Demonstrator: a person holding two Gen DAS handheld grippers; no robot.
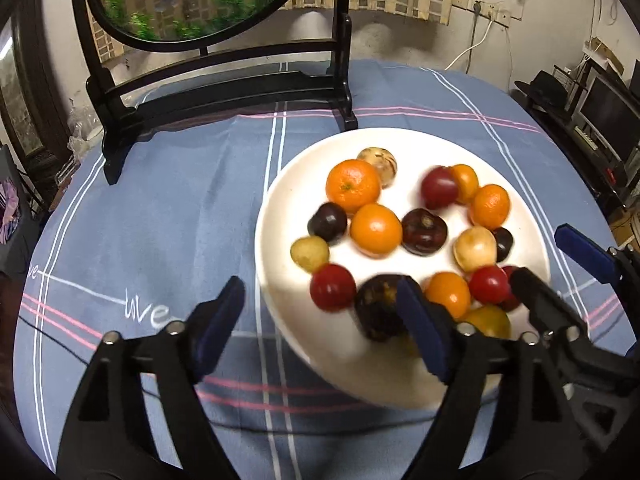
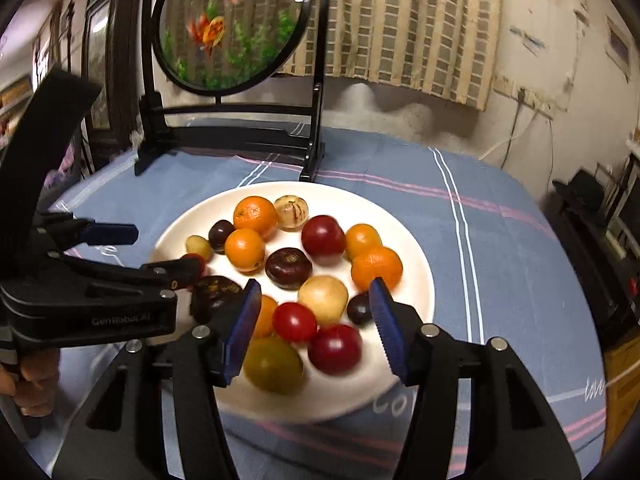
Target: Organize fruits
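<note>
A white plate [image 1: 280,208] [image 2: 416,280] on the blue checked tablecloth [image 1: 160,208] holds several fruits: oranges [image 1: 353,186] [image 2: 255,213], red ones [image 1: 333,287] [image 2: 334,348], dark purple ones [image 1: 424,231] [image 2: 289,268], pale yellow ones [image 1: 475,249] [image 2: 322,293] and a greenish one [image 2: 273,365]. My left gripper [image 1: 320,320] [image 2: 160,252] is open, astride the plate's near left rim with a dark fruit [image 1: 376,304] beside its right finger. My right gripper [image 2: 316,320] [image 1: 556,268] is open above the plate's near side, its pads touching nothing.
A black wooden stand with a round goldfish panel [image 1: 224,92] [image 2: 232,24] sits on the table behind the plate. A hand [image 2: 32,380] holds the left gripper's handle. Dark shelving [image 1: 592,120] stands beyond the table's right edge.
</note>
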